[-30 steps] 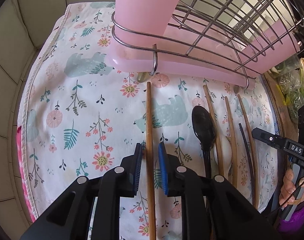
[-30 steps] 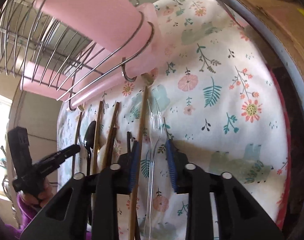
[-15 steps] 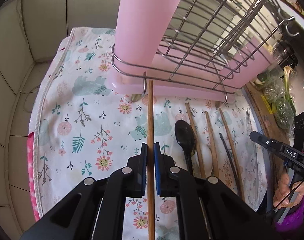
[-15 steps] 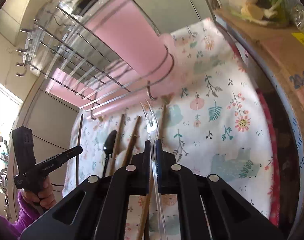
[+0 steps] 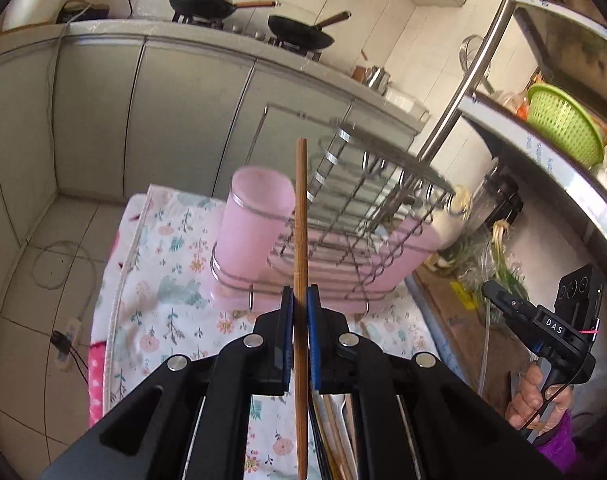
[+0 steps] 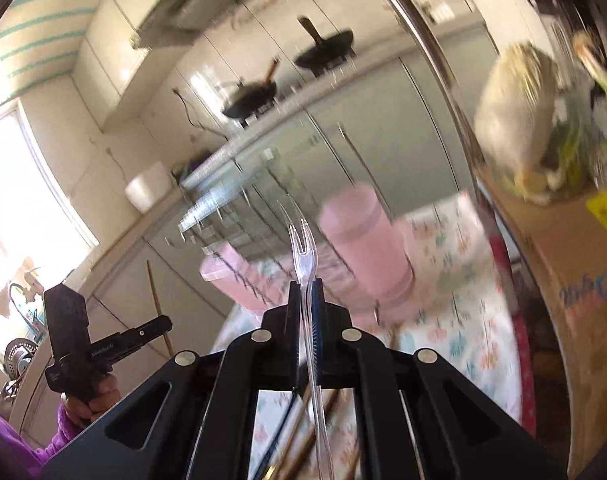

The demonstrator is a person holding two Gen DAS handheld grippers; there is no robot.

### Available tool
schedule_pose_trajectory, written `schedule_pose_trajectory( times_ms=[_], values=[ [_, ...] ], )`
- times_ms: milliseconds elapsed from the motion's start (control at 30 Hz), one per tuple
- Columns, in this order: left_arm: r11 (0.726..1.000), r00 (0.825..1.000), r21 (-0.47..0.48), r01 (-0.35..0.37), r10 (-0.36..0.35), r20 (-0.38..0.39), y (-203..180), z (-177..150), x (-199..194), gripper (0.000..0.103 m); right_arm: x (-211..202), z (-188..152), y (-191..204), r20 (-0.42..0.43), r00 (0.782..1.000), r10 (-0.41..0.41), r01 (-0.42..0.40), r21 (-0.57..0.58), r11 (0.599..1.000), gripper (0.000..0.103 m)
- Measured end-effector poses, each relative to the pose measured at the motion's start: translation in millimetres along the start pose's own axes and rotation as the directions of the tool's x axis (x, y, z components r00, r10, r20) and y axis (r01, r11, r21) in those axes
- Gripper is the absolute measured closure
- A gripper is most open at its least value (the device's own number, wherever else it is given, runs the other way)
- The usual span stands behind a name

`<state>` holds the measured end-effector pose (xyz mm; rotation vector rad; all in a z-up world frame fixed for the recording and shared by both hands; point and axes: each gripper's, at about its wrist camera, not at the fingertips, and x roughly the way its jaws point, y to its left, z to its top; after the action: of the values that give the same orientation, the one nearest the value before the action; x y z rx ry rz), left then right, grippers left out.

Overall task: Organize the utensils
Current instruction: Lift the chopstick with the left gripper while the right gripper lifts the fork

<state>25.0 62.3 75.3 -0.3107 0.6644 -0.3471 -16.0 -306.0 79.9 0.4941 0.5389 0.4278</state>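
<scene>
My left gripper [image 5: 300, 300] is shut on a long wooden chopstick [image 5: 301, 216] that sticks up past the pads, raised above the flowered cloth [image 5: 163, 280]. Its tip stands in front of the pink utensil cup [image 5: 255, 232] at the left end of the wire dish rack [image 5: 367, 216]. My right gripper [image 6: 306, 292] is shut on a clear plastic fork [image 6: 301, 240], prongs up, lifted over the cloth [image 6: 463, 300] before a blurred pink cup [image 6: 363, 248]. Several more chopsticks [image 5: 335, 440] lie on the cloth below my fingers.
A person's hand holds the right gripper [image 5: 543, 328] at the right of the left wrist view, and the left gripper [image 6: 103, 344] shows at the left of the right wrist view. Steel shelving with a green basket [image 5: 563, 124] stands at right. Pans [image 5: 299, 32] sit on the far counter.
Both grippers closed on their utensils, the chopstick and the fork, then rose off the cloth and tilted up, so the rack and the kitchen behind it came into view.
</scene>
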Motion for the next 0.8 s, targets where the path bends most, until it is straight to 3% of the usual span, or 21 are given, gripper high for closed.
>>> schedule_pose_trajectory(
  times_ms=[167, 433, 600, 800],
  values=[
    [1.0, 0.987, 0.023, -0.001, -0.003, 0.16, -15, 55, -37, 0.097, 1, 55, 23, 0.133, 0.989, 0.056, -0.05, -0.047, 0.998, 0.097],
    [0.997, 0.921, 0.028, -0.072, 0.056, 0.386, -26, 124, -52, 0.097, 24, 119, 31, 0.299, 0.948, 0.111, -0.081, -0.111, 0.991, 0.097],
    [0.988, 0.882, 0.011, -0.152, 0.131, 0.452, -20, 137, -24, 0.097, 48, 135, 25, 0.322, 0.942, 0.099, -0.059, -0.131, 0.99, 0.097],
    [0.974, 0.852, 0.027, -0.225, 0.183, 0.491, -14, 129, 20, 0.097, 70, 144, 15, 0.34, 0.935, 0.1, -0.054, -0.141, 0.989, 0.097]
  ],
)
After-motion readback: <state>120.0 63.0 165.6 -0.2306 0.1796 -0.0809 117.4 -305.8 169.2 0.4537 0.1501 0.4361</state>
